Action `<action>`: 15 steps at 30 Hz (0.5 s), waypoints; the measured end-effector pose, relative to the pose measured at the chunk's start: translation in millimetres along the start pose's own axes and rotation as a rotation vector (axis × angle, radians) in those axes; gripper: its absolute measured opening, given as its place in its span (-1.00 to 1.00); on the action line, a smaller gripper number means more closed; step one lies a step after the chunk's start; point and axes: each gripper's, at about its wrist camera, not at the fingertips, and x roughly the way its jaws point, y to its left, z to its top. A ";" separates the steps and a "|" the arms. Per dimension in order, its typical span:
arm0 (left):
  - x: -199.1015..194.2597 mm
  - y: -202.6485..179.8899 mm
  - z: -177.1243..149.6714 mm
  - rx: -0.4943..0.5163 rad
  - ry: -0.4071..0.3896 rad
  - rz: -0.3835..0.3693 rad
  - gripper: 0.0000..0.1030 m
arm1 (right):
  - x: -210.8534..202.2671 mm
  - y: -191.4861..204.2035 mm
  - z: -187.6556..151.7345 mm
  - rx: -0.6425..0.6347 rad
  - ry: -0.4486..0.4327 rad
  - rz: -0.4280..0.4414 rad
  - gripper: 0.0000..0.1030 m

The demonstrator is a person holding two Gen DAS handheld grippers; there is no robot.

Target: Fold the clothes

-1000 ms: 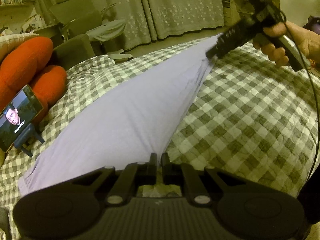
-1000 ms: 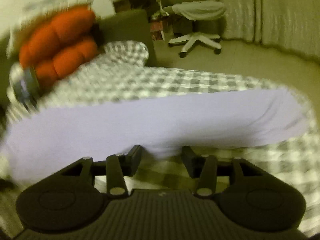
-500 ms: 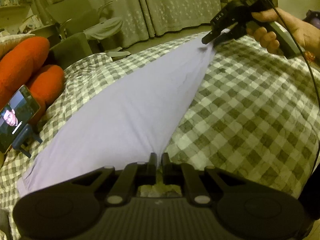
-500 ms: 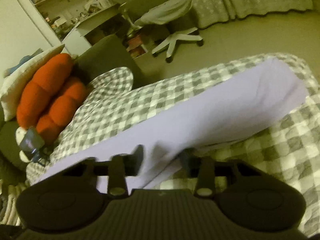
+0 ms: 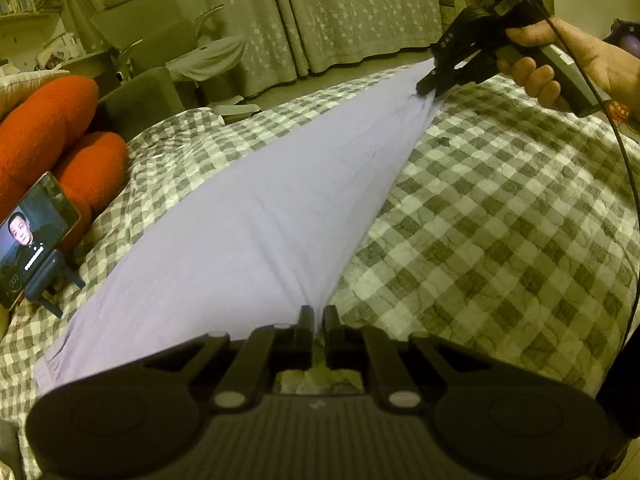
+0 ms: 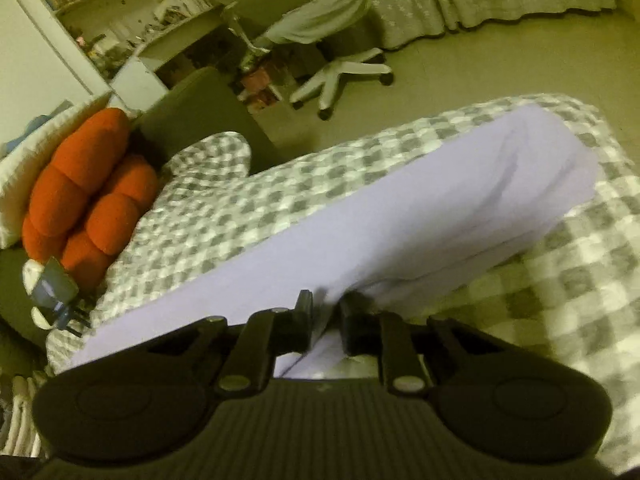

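One lavender garment (image 5: 248, 216), laid on one grey-and-white checked quilt (image 5: 500, 216). Two grippers: left gripper (image 5: 316, 320) and right gripper (image 5: 430, 88), with one bare hand (image 5: 568, 68) in view. One orange segmented cushion (image 5: 48, 136), one phone (image 5: 30, 240) on one blue stand (image 5: 50, 280), one white-based swivel chair (image 6: 336, 40), two patterned curtain panels (image 5: 320, 12).

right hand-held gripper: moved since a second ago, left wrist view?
Yes. The right hand-held gripper has shifted up and right along the lavender garment, toward the curtain, and rolled; its jaws are closing on the cloth.
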 end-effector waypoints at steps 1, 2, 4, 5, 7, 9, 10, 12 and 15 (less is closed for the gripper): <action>0.1 0.1 0.1 0.000 0.000 0.000 -0.90 | -3.4 -2.5 0.4 0.012 -0.002 -0.006 -0.63; 0.0 0.1 0.1 -0.003 0.000 0.001 -0.91 | -7.2 -6.6 1.2 0.030 -0.004 -0.005 -0.60; 0.4 0.9 0.0 -0.006 0.000 0.002 -0.91 | -15.8 -17.1 3.2 0.073 -0.013 -0.016 -0.34; 0.5 0.9 -0.2 -0.005 0.001 0.004 -0.91 | -19.9 -23.1 4.3 0.092 -0.023 -0.032 -0.16; 0.1 1.4 -0.3 -0.008 0.000 0.004 -0.91 | -26.9 -34.2 7.8 0.135 -0.046 -0.076 -0.14; -1.1 1.5 -0.2 -0.008 -0.003 0.004 -0.91 | -34.3 -49.6 10.0 0.199 -0.070 -0.119 -0.14; -1.6 2.0 -0.1 -0.009 -0.004 0.003 -0.91 | -37.3 -57.9 10.9 0.232 -0.086 -0.145 -0.14; -2.4 3.1 0.0 -0.012 -0.007 0.002 -0.91 | -43.0 -73.3 11.8 0.286 -0.110 -0.175 -0.14; -1.4 3.8 0.2 -0.015 -0.001 0.004 -0.91 | -47.3 -87.9 13.9 0.338 -0.135 -0.159 -0.14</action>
